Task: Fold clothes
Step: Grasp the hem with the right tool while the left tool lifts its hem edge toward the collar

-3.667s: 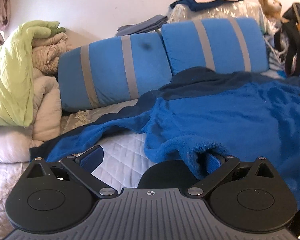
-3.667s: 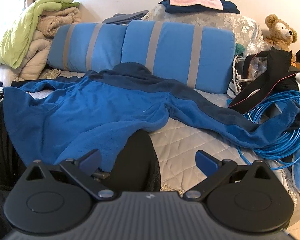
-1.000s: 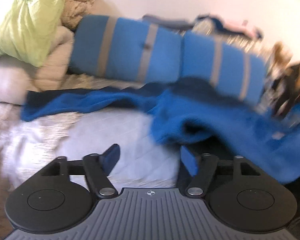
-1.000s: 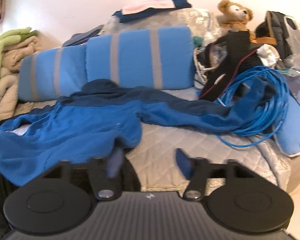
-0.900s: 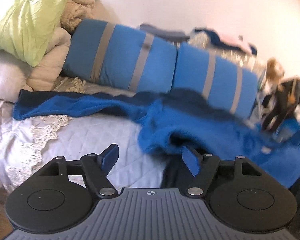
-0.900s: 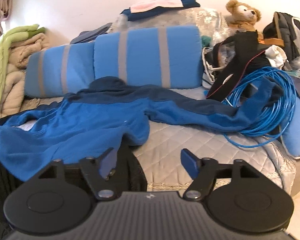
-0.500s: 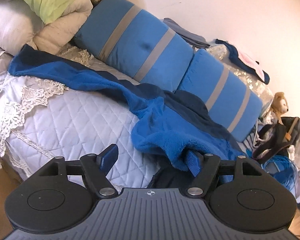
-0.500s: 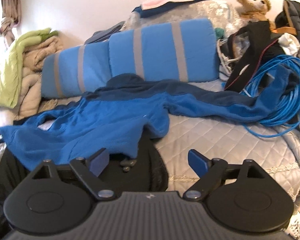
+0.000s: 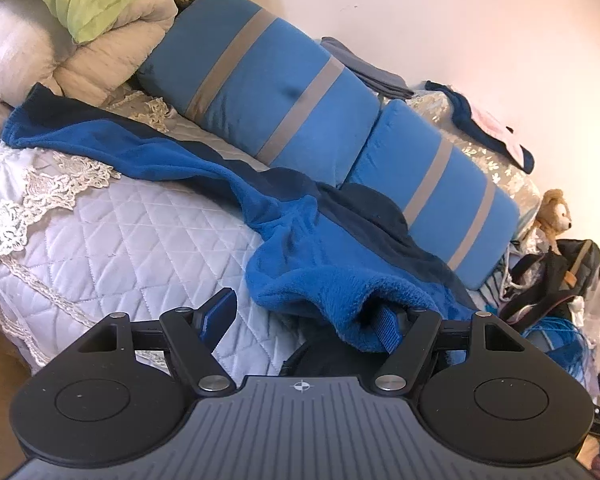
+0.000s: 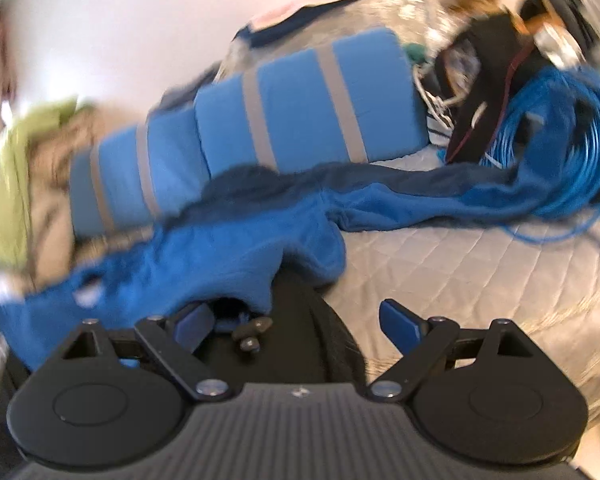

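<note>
The blue fleece garment [image 9: 320,264] lies spread across the quilted bedspread [image 9: 132,240], its body toward the near edge of the bed and one long sleeve [image 10: 440,196] stretched out toward the coil of blue cable [image 10: 572,128]. Compared with a second ago, both cameras have tilted and dropped toward the hem, and the right gripper [image 10: 296,322] has spread its jaws wider; they now stand wide apart with only the garment's lower edge near the left pad, nothing pinched. The left gripper [image 9: 304,316] holds the same moderate spread as before, its right finger tucked under a lip of the hem, the cloth draped over it rather than clamped. This reads as both tools lining up on the bottom edge for a first fold, with no grip yet made. The fabric is thick, plush and limp, bright blue with a darker navy band along the shoulders and collar, so it should bunch easily. Behind it sit two firm blue bolster cushions [image 9: 268,92] with grey stripes, a heap of soft bedding [image 9: 80,12] and a teddy bear [image 9: 556,212].
</note>
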`<state>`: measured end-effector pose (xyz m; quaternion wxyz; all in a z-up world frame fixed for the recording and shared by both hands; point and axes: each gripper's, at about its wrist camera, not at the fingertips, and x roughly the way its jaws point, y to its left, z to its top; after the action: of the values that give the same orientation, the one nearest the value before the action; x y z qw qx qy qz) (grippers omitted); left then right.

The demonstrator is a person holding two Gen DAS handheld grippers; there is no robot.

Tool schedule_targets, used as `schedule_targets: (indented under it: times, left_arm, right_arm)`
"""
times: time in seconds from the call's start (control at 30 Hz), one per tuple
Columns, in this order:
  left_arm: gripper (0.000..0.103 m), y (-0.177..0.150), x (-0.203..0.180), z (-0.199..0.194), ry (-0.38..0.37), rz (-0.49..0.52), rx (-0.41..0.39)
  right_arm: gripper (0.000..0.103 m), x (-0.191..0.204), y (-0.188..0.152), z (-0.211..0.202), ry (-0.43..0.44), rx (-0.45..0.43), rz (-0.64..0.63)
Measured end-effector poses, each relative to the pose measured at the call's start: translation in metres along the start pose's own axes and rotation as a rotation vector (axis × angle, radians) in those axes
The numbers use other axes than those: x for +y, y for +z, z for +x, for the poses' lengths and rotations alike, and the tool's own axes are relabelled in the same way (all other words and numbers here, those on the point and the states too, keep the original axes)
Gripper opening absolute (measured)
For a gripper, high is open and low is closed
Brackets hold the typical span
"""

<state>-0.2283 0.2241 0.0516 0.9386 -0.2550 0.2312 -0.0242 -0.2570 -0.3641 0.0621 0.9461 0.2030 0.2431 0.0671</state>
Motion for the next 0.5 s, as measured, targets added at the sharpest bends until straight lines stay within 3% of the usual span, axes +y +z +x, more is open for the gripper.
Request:
schedule_targets:
  times: [0.23, 0.27, 0.33, 0.37, 0.4, 0.5]
  left_arm:
    - [0.069, -0.002, -0.001, 0.006, -0.009, -0.054, 0.010]
    - [0.061, -0.002, -0.002, 0.007, -0.012, -0.054, 0.011]
    - [0.028, 0.001, -0.006, 0.009, -0.017, -0.028, 0.035]
    - [0.016, 0.004, -0.010, 0.010, -0.010, 0.001, 0.050]
    - [0.016, 0.006, -0.014, 0.010, -0.003, 0.031, 0.065]
    - [0.015, 0.023, -0.029, -0.002, 0.037, 0.153, 0.044]
  right_arm:
    - [0.069, -0.007, -0.002, 0.023, 0.020, 0.028, 0.212]
    - [0.061, -0.005, -0.003, 0.026, 0.020, 0.027, 0.223]
    - [0.038, 0.003, -0.004, 0.028, 0.027, 0.014, 0.212]
    - [0.026, 0.011, -0.002, 0.027, 0.010, 0.003, 0.183]
    - [0.016, 0.018, 0.002, 0.026, -0.006, -0.002, 0.145]
    - [0.015, 0.034, 0.018, 0.019, -0.044, -0.009, 0.048]
